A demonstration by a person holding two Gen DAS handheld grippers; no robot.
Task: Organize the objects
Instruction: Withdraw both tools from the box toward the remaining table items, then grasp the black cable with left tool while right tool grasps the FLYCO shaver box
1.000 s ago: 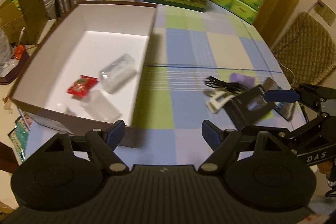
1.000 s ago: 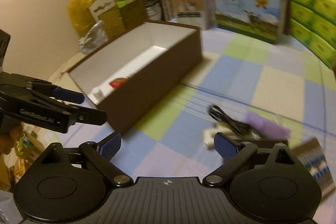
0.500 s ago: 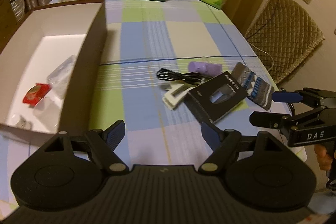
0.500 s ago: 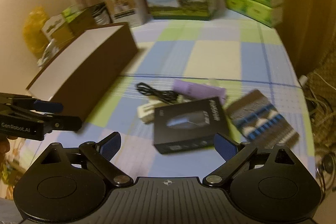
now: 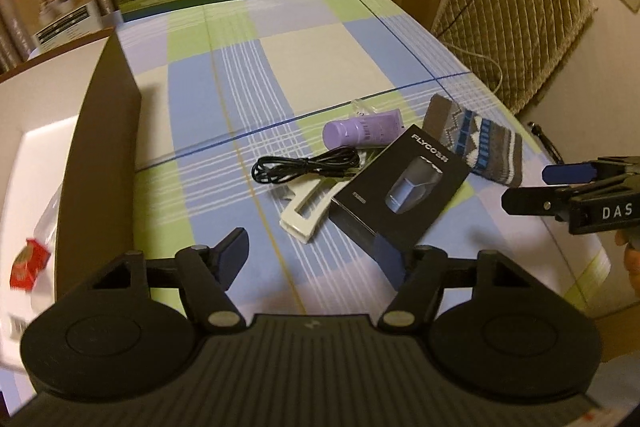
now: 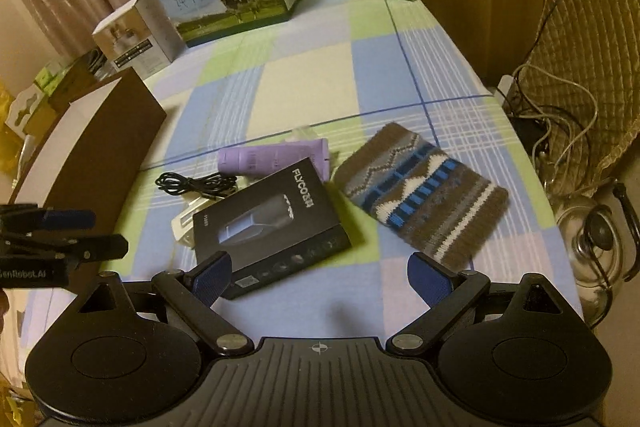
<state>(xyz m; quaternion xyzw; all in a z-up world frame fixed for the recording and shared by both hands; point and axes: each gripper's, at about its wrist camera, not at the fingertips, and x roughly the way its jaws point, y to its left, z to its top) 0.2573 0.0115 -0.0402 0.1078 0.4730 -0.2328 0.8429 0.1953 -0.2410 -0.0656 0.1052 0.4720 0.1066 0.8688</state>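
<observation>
The black box (image 6: 270,223) sits flat on the table (image 6: 304,83), just ahead of the right hand-held gripper (image 6: 320,281), whose jaws are apart with nothing between them. It looks stiff, light and a bit slick, so I'd pinch across its short sides. Its long axis runs diagonally, away and to the right. The left hand-held gripper (image 5: 316,253) has just been closing, also holding nothing.

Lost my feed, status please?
Left claw closing, empty; right claw open, empty. Black box just ahead, overlapping white clip. Nothing blocking.
</observation>
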